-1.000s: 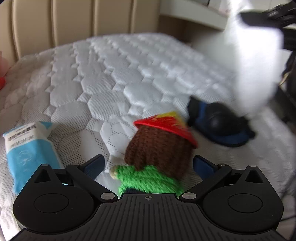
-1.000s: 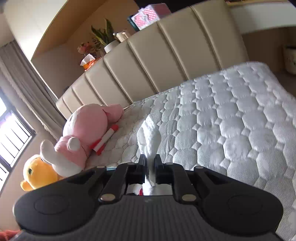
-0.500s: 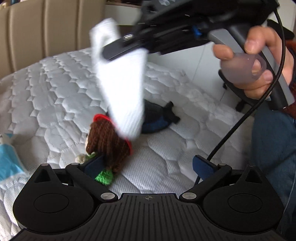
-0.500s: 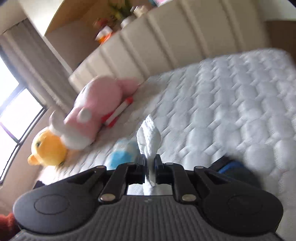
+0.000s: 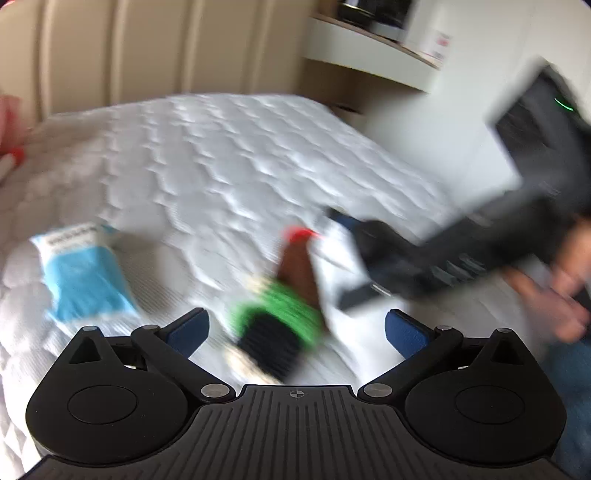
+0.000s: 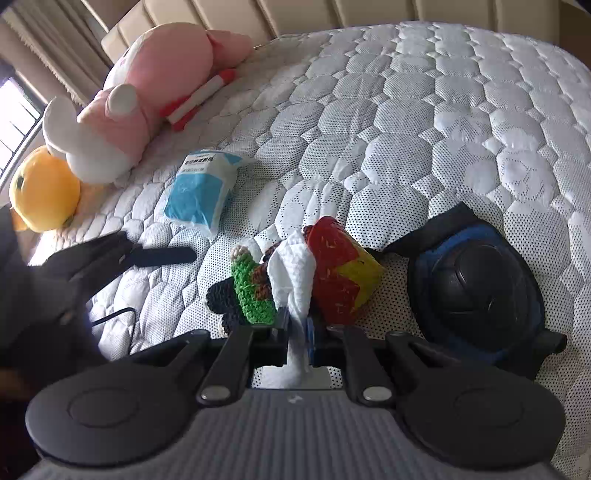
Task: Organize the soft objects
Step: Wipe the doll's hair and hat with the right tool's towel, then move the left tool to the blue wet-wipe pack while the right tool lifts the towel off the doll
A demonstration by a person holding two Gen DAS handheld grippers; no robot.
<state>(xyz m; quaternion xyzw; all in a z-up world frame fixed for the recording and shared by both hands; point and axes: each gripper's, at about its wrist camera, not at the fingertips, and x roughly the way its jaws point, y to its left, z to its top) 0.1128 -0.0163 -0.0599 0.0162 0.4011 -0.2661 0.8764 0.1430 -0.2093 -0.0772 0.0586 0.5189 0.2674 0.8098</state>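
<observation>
A white sock (image 6: 295,266) is pinched in my right gripper (image 6: 297,325), which is shut on it low over the white quilted mattress (image 6: 424,122). The sock's free end drapes over a crocheted doll (image 6: 343,273) with a red and yellow hat and a green body. In the blurred left wrist view the doll (image 5: 280,314) lies between the wide-apart fingers of my open left gripper (image 5: 295,328), which holds nothing. The sock (image 5: 336,266) and the right gripper (image 5: 406,266) sit just right of the doll there.
A blue and white packet (image 6: 201,192) lies left of the doll. A pink plush (image 6: 147,99) and a yellow plush (image 6: 44,188) rest at the far left by the beige headboard (image 6: 258,14). A dark blue and black padded object (image 6: 476,284) lies to the right.
My right gripper has swung down from above with the sock, which now rests on the doll. The left wrist view has shifted, so the doll sits between its fingers again.
</observation>
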